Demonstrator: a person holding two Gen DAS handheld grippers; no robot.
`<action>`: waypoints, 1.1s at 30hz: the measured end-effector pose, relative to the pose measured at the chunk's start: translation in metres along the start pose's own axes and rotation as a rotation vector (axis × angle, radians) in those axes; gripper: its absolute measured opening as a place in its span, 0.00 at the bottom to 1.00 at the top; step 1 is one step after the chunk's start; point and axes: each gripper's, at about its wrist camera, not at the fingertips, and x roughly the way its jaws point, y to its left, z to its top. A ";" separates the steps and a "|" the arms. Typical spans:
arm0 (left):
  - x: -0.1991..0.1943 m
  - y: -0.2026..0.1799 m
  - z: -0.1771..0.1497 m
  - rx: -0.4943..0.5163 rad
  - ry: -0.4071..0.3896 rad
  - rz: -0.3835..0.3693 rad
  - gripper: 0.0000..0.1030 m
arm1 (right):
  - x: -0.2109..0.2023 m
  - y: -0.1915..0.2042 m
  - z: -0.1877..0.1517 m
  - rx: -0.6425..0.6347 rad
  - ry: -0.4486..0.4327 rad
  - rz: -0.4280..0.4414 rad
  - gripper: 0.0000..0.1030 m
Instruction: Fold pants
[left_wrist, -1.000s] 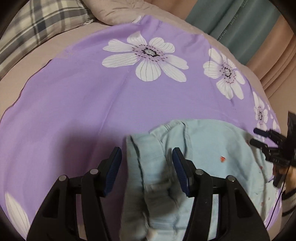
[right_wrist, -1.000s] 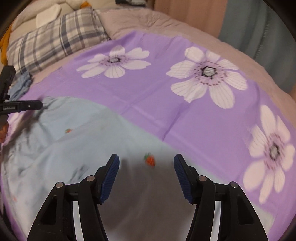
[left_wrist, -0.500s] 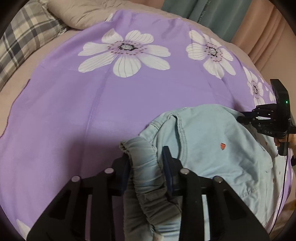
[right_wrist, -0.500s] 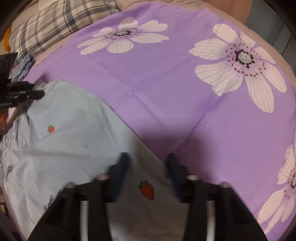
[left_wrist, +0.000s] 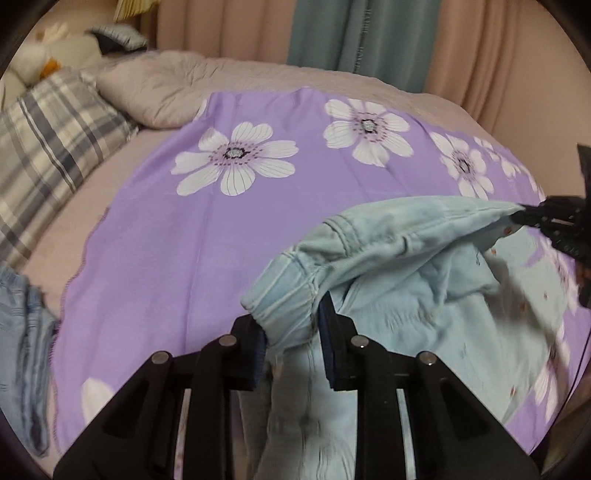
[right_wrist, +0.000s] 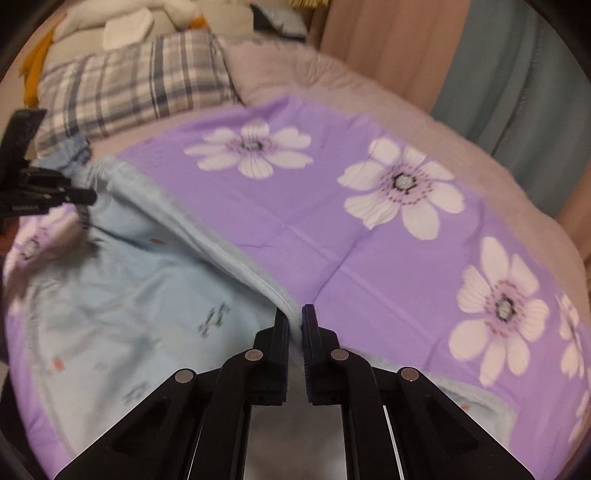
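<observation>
Both grippers are pinching the light blue pants (left_wrist: 424, 258) and holding one edge up off the purple flowered sheet (left_wrist: 177, 258). The left gripper (left_wrist: 291, 332) is closing on the bunched elastic waistband; the right gripper (right_wrist: 295, 317) is squeezing a thin edge, probably a leg hem, bit blurry.

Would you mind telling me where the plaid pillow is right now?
The plaid pillow lies at the far left of the bed in the left wrist view, beside a beige pillow, beyond the purple flowered sheet; the right wrist view shows it upper left.
</observation>
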 end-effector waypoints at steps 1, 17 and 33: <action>-0.007 -0.004 -0.006 0.017 -0.009 0.005 0.24 | -0.017 0.006 -0.009 0.007 -0.019 -0.006 0.08; -0.028 -0.020 -0.117 0.085 0.053 0.086 0.25 | -0.069 0.124 -0.125 -0.052 0.035 -0.024 0.08; -0.068 -0.029 -0.150 0.014 0.070 0.113 0.35 | -0.063 0.108 -0.153 0.217 0.014 0.040 0.31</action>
